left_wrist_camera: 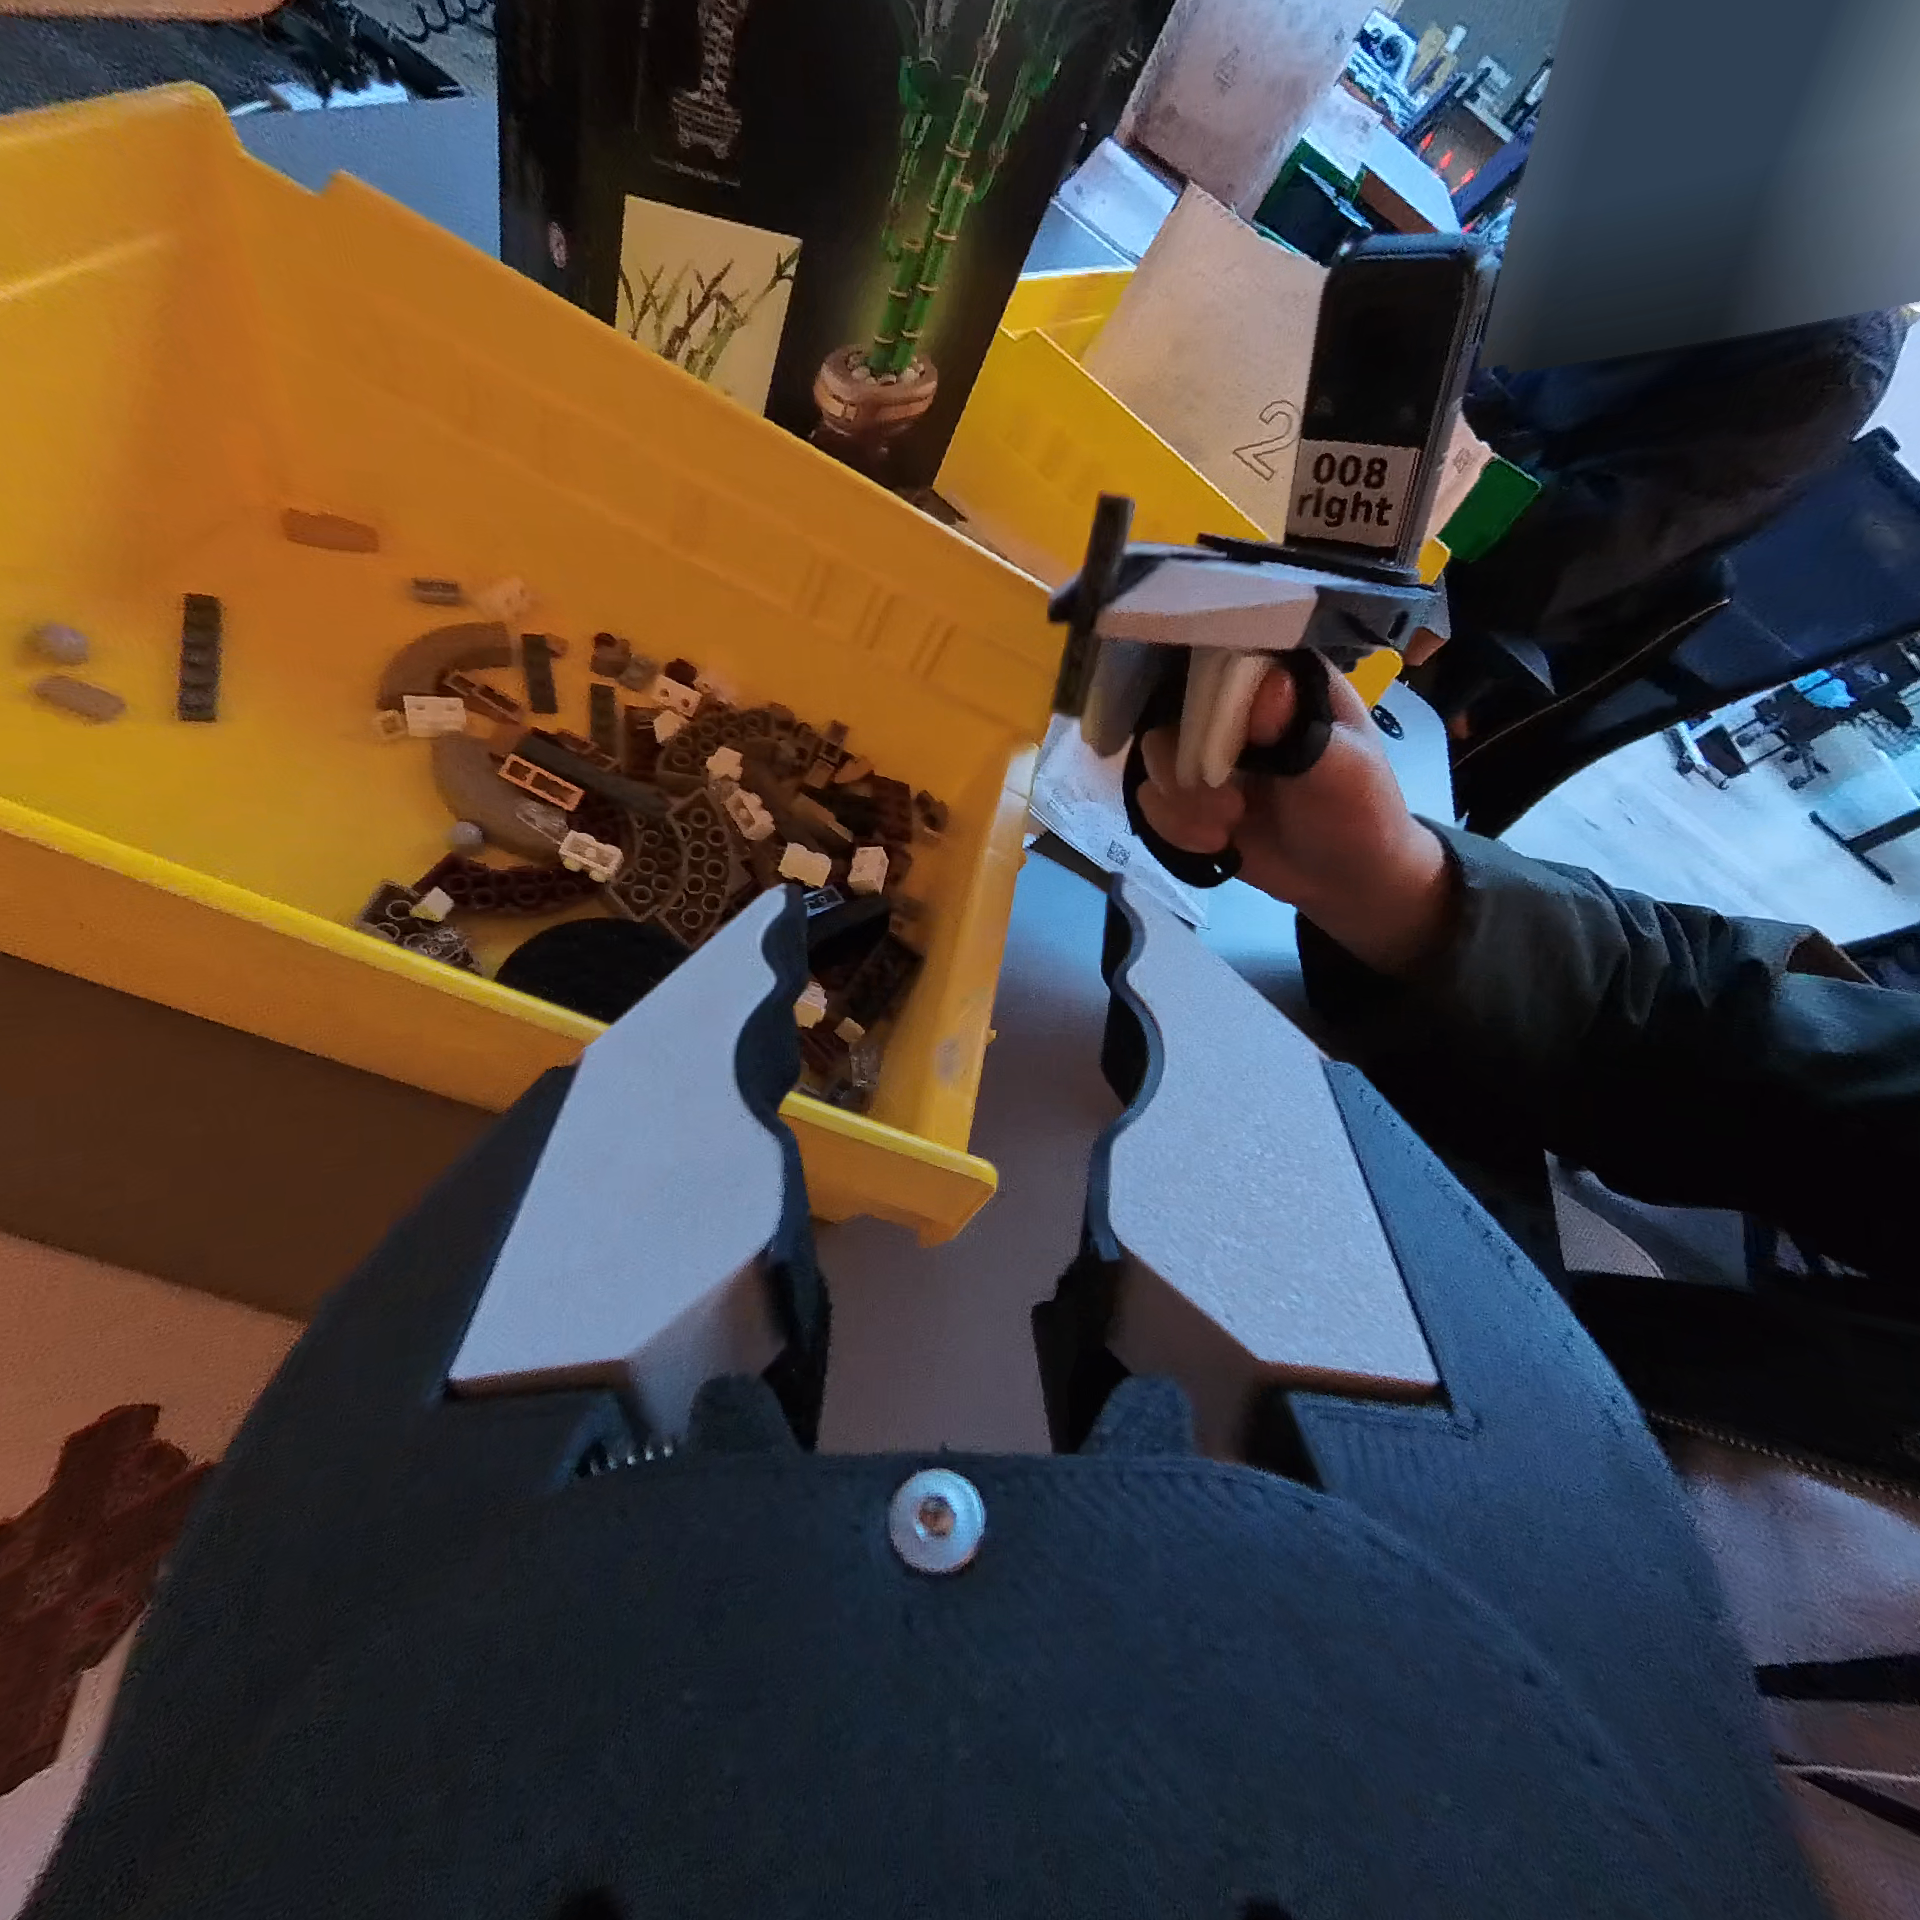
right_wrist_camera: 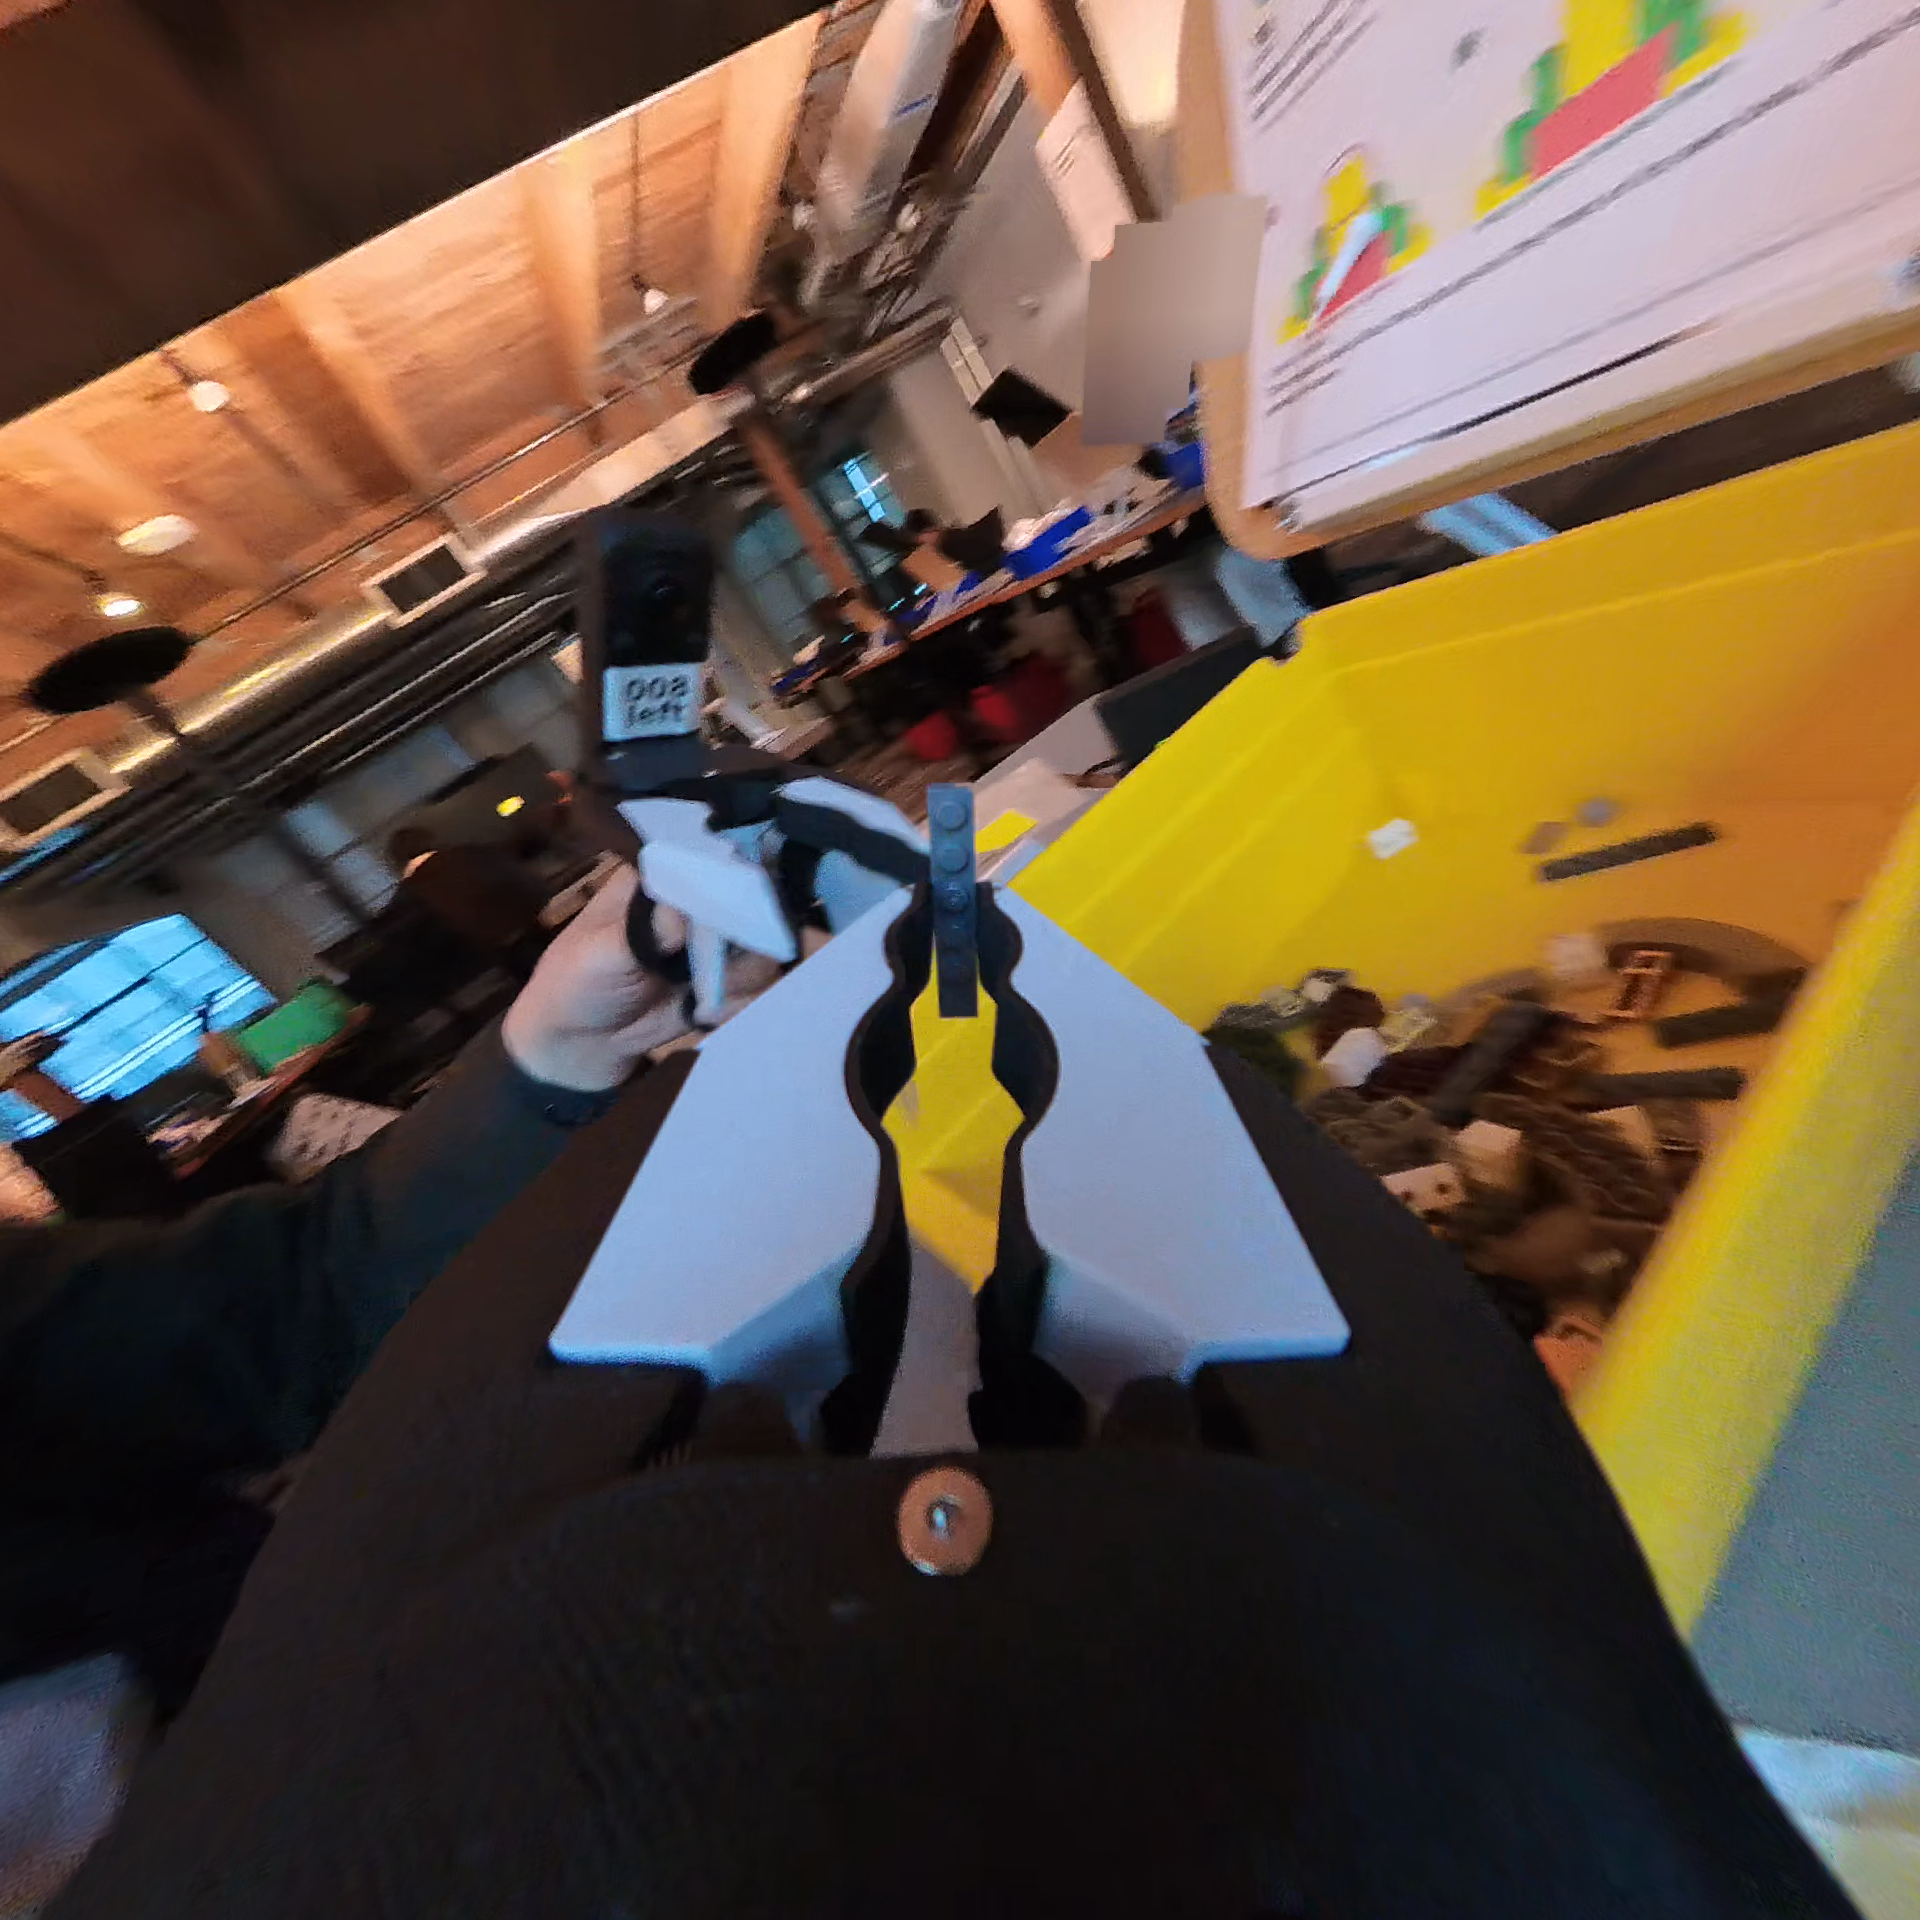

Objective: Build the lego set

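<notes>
Nearest the lens in the right wrist view, the right gripper (right_wrist_camera: pixel 956 914) pinches a long, thin dark plate (right_wrist_camera: pixel 954 894) between its tips, its studded face turned toward the camera and its top end standing clear above the fingers; the left wrist view shows the same plate (left_wrist_camera: pixel 1091 613) end-up in that gripper (left_wrist_camera: pixel 1081 623), raised just beside the rim of the yellow bin (left_wrist_camera: pixel 727 582); the left gripper (left_wrist_camera: pixel 956 935) is spread wide with nothing between its fingers, hovering over the bin's near corner; the other loose bricks (left_wrist_camera: pixel 675 810), dark brown, black and a few white, lie heaped toward the bin's right end. Such a plate should be very light, rigid and smooth-sided, so it could pivot or slip if nudged; taking it flat across its narrow edges near the middle, as now, looks safest; small pieces like these would likely scatter if dropped.
</notes>
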`<state>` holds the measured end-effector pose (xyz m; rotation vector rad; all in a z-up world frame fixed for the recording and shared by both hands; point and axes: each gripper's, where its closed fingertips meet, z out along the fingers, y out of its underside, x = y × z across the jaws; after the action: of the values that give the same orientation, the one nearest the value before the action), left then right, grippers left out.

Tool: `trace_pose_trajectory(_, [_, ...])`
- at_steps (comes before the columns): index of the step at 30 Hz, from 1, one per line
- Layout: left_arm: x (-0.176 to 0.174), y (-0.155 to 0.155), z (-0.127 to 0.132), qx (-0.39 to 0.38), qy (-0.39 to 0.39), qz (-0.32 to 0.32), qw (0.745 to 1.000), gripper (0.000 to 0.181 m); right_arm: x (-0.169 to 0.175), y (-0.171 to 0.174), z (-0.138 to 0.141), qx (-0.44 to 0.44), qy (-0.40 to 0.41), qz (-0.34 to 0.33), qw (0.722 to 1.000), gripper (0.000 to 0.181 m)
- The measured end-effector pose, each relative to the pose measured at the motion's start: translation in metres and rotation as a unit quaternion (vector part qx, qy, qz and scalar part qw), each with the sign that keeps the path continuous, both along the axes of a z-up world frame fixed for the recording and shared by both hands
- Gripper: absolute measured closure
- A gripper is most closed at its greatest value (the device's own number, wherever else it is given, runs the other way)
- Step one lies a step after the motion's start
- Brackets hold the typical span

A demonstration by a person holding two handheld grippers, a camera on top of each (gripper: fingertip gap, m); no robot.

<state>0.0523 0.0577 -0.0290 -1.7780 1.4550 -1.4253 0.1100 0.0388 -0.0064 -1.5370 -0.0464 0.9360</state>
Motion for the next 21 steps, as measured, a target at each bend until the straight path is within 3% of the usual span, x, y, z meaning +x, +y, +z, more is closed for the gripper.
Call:
trace_pose_trajectory(6, [-0.010, 0.009, 0.000, -0.002, 0.024, 0.017, 1.000, 0.128, 0.015, 0.020, -0.003, -0.014, -0.063, -0.088, 0.994, 0.176])
trace_pose_trajectory(8, [-0.014, 0.005, 0.006, -0.030, 0.024, 0.005, 0.999, 0.131, 0.009, 0.032, -0.029, -0.096, -0.094, -0.072, 0.988, 0.147])
trace_pose_trajectory(10, [-0.022, 0.001, 0.013, -0.045, 0.026, -0.007, 0.999, 0.133, 0.003, 0.032, -0.039, -0.120, -0.099, -0.051, 0.987, 0.147])
trace_pose_trajectory(14, [-0.043, 0.000, 0.034, -0.016, 0.021, -0.008, 1.000, 0.137, 0.012, 0.021, -0.025, -0.078, -0.106, -0.068, 0.989, 0.146])
trace_pose_trajectory(18, [-0.072, 0.002, 0.050, 0.049, 0.011, 0.015, 0.999, 0.136, -0.034, -0.012, -0.003, 0.024, -0.167, 0.029, 0.985, 0.145])
trace_pose_trajectory(21, [-0.092, -0.013, 0.033, 0.049, 0.038, -0.008, 0.998, 0.132, -0.104, -0.043, -0.018, 0.065, -0.263, 0.175, 0.947, 0.139])
